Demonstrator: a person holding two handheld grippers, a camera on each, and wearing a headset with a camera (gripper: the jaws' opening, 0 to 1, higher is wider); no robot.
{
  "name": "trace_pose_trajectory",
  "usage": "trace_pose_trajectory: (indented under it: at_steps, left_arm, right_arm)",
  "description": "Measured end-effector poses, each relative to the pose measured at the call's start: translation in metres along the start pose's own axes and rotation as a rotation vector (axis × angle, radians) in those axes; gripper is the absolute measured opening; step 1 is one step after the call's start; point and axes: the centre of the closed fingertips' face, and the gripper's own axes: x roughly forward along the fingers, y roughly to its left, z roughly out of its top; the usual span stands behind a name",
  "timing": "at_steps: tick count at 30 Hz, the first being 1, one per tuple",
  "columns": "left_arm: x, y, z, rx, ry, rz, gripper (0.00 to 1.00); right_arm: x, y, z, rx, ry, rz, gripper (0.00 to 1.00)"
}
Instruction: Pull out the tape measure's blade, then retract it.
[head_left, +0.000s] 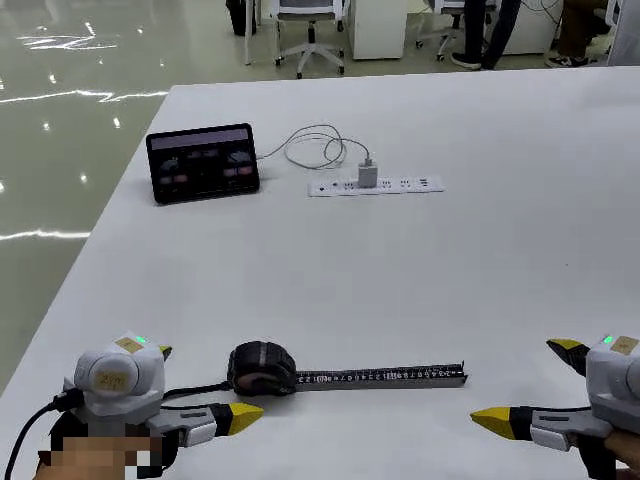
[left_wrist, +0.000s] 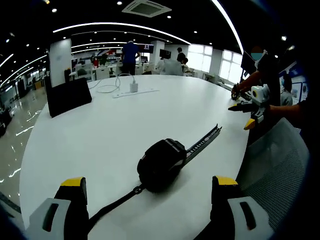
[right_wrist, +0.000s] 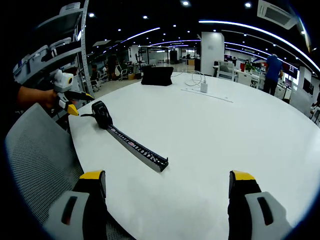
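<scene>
Tape measure (head_left: 262, 368) lying on the worktop (head_left: 400, 250) near its front edge, blade (head_left: 385, 377) drawn out flat. Left hand-held gripper (head_left: 203, 382) and right hand-held gripper (head_left: 525, 383) both wide open, holding nothing. Risk: an unrestrained release may whip the blade back and shift the tape measure.

A wide white desk (head_left: 420, 270) stood on a glossy pale floor (head_left: 60, 130) that mirrored the lights overhead. Past the desk's far edge was a swivel office chair (head_left: 310, 35). Long curved light strips (left_wrist: 125, 25) and small spotlights crossed a dark ceiling fitted with an air vent (left_wrist: 145, 7). Bright windows (left_wrist: 212, 57) lined one wall. A white pillar (right_wrist: 212, 46) rose further back, and metal shelving (right_wrist: 55, 37) stood to one side.
</scene>
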Motion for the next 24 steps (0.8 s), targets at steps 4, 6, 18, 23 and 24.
trace_pose_trajectory:
  at_steps: [4,6,18,23,24]
  left_arm:
    - [-0.002,0.004,0.002,-0.016,-0.010,0.013,1.00]
    - [-0.002,0.003,0.003,-0.013,-0.010,0.012,1.00]
    - [0.000,0.004,0.004,0.002,-0.012,0.013,1.00]
    - [-0.004,0.003,0.001,-0.008,-0.004,0.011,1.00]
    - [-0.004,0.003,0.000,-0.005,0.000,0.012,1.00]
  right_arm:
    - [-0.002,0.002,-0.005,-0.022,0.012,0.004,0.98]
    - [-0.003,-0.001,-0.006,-0.025,0.013,-0.001,0.98]
    - [-0.013,-0.008,-0.012,0.003,0.008,-0.015,0.99]
    - [-0.015,-0.011,-0.010,0.007,0.012,-0.022,0.99]
    - [-0.016,-0.011,-0.009,0.002,0.013,-0.022,1.00]
